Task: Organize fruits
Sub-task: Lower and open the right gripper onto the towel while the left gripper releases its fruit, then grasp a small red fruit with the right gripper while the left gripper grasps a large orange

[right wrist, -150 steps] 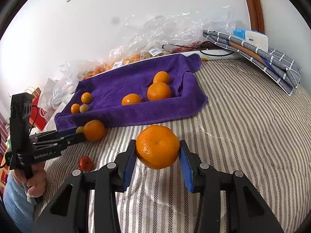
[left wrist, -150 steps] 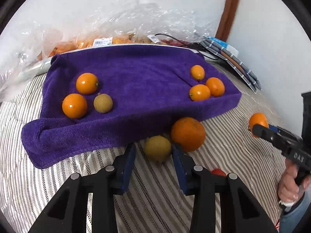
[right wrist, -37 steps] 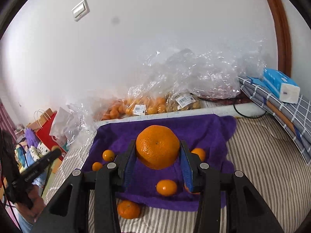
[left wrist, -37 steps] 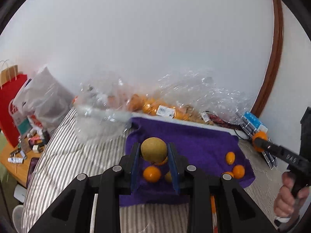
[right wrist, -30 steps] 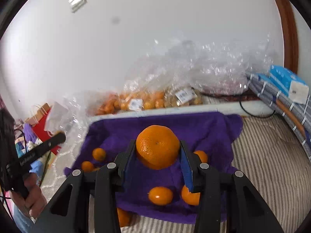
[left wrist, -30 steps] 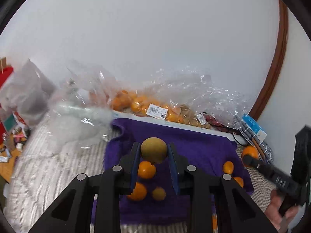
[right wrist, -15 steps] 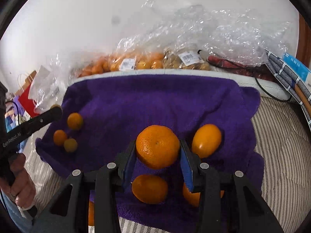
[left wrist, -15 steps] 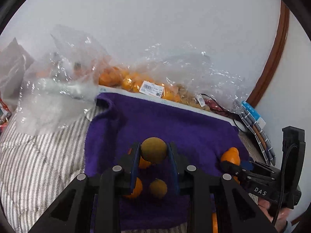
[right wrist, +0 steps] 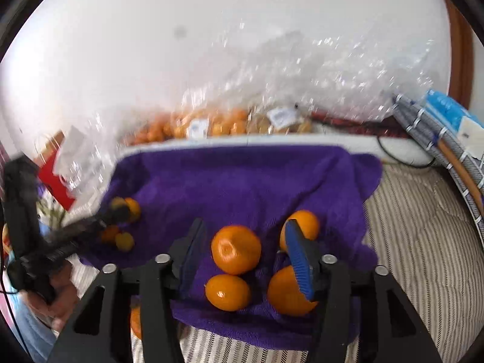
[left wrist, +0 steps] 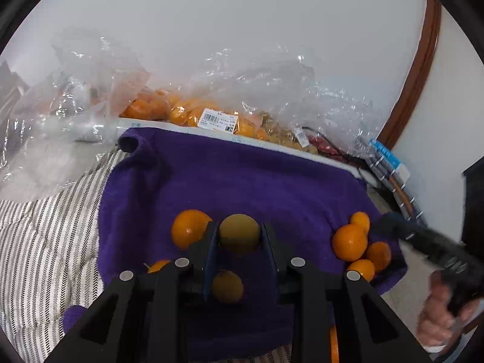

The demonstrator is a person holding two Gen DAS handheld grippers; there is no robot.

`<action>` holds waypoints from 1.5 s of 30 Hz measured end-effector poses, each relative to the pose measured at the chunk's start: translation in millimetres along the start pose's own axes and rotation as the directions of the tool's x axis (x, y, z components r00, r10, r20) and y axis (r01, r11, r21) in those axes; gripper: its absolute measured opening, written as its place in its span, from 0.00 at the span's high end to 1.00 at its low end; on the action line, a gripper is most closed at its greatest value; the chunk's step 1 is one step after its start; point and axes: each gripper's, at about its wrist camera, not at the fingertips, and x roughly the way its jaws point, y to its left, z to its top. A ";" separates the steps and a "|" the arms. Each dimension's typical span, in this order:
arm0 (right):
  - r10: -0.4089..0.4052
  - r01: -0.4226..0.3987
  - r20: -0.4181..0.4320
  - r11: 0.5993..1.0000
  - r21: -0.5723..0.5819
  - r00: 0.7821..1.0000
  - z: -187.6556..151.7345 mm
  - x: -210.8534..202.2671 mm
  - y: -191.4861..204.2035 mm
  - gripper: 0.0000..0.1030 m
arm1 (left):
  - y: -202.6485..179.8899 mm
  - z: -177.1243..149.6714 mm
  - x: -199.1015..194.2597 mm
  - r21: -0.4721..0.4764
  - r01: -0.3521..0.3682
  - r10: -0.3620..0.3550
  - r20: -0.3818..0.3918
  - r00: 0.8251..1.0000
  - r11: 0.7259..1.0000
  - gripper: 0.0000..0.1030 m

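Left gripper (left wrist: 239,236) clamped on yellow-green fruit (left wrist: 239,232) above purple towel (left wrist: 248,181); right gripper (right wrist: 246,242) opening, pads clear of orange (right wrist: 236,249) between them

A towel (left wrist: 257,181) lies on the bed (left wrist: 36,242), with bags of fruit (left wrist: 211,115) behind it along the wall. On the towel's left end sit an orange (left wrist: 189,228) and a smaller fruit (left wrist: 227,286). On its right end four oranges (right wrist: 236,249) cluster together. Folded cloth (right wrist: 438,139) lies at the bed's far right.
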 end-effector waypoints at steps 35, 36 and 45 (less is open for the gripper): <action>-0.127 0.129 0.095 0.992 -0.014 0.987 -29.8 -53.6 23.0 0.45 | 11.6 6.2 -17.1 -0.049 0.005 -0.001 0.068 0.998 0.999 0.69; -0.133 0.135 0.092 0.991 -0.013 0.987 -34.6 -59.0 25.0 0.45 | 12.3 6.6 -18.2 -0.055 0.007 -0.003 0.072 0.997 0.998 0.69; -0.088 0.086 -0.034 0.995 -0.046 0.996 -92.1 -86.8 53.7 0.62 | 3.8 8.1 -55.5 -0.022 0.010 -0.006 0.135 0.991 1.000 0.69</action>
